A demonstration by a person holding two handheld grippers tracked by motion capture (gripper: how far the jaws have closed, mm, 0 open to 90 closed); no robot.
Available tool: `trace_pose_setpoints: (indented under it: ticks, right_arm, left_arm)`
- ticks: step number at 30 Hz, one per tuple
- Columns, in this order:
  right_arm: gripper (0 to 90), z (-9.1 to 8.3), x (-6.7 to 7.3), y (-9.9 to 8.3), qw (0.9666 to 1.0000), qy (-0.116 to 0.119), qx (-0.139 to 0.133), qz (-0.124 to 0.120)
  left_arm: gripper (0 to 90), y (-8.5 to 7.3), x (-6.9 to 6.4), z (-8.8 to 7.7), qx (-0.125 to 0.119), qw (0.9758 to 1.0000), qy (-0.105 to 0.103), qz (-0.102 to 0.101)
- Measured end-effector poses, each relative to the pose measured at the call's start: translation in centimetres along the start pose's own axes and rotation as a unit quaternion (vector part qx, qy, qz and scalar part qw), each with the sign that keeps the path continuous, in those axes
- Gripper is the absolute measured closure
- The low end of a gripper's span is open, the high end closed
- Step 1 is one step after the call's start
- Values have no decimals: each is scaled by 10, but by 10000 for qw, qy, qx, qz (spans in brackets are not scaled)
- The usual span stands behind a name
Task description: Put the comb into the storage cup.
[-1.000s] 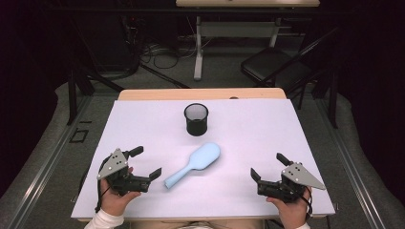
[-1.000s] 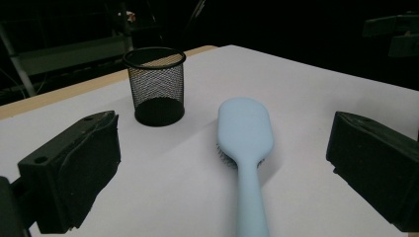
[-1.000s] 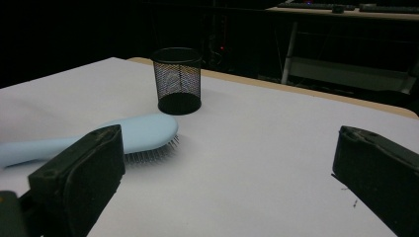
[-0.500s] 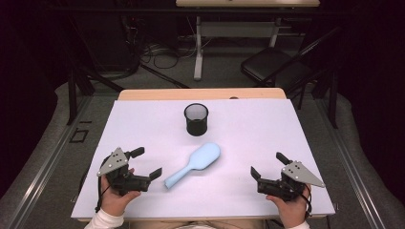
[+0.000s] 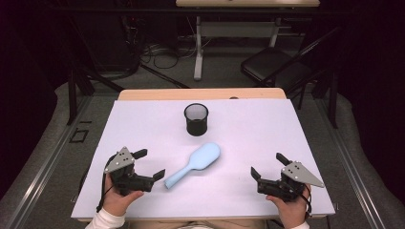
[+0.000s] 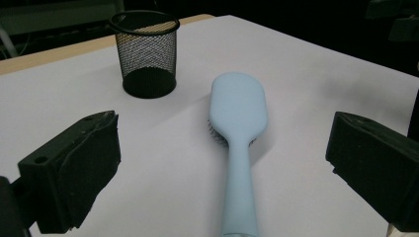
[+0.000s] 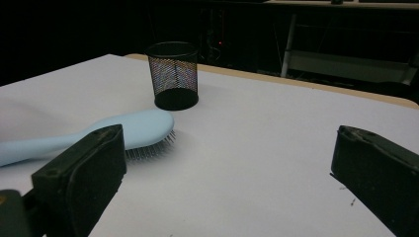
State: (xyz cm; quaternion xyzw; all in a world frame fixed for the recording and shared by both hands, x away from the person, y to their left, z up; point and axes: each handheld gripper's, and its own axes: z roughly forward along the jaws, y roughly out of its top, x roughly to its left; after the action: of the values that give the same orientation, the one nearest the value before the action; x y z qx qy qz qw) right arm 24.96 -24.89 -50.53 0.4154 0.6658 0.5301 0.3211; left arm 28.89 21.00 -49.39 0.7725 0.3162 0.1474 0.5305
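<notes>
Since a second ago your left gripper (image 5: 152, 164) has edged a little toward the pale blue plastic hairbrush (image 5: 194, 164), so that its near jaw tip now sits just beside the end of the handle without touching it. Your right gripper (image 5: 267, 167) has stayed where it was, near the front right corner of the white table (image 5: 143, 129). The brush and the black wire-mesh pen cup (image 5: 196, 119) have not moved.

Both pairs of jaws stand wide apart and hold nothing. In the left gripper view, the hairbrush (image 6: 238, 143) lies between the two jaws, handle toward you, bristles down on the table. In the right gripper view, its head (image 7: 143, 126) shows past the left jaw, with the bristles visible underneath.

The brush lies slantwise near the middle of the table, its head pointing toward the far right and its handle toward the front left. The pen cup stands upright beyond it, nearer the far edge and well apart from the brush. Nothing lies between your left gripper and the handle.
</notes>
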Motion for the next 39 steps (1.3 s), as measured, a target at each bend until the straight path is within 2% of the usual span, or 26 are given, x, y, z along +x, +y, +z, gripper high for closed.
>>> trace_pose_setpoints:
  ticks: [5,11,15,20,30,39]
  right_arm:
    - [2,0,1,0,10000,41,11,-28]
    - [2,-2,2,0,10000,40,6,-67]
    - [2,-1,1,0,10000,46,9,-19]
    - [2,1,1,-1,10000,12,20,1]
    - [4,3,0,-2,10000,-16,65,-17]
    - [6,3,-1,-3,9999,-7,101,15]
  left_arm:
    - [4,1,1,0,77,9999,68,-44]
    - [4,6,5,-2,304,9994,126,-84]
    - [4,8,8,-2,408,9990,108,-162]
    - [4,13,9,0,533,9985,108,-97]
    - [4,20,11,8,759,9968,14,-258]
    - [4,28,11,12,1006,9948,12,-121]
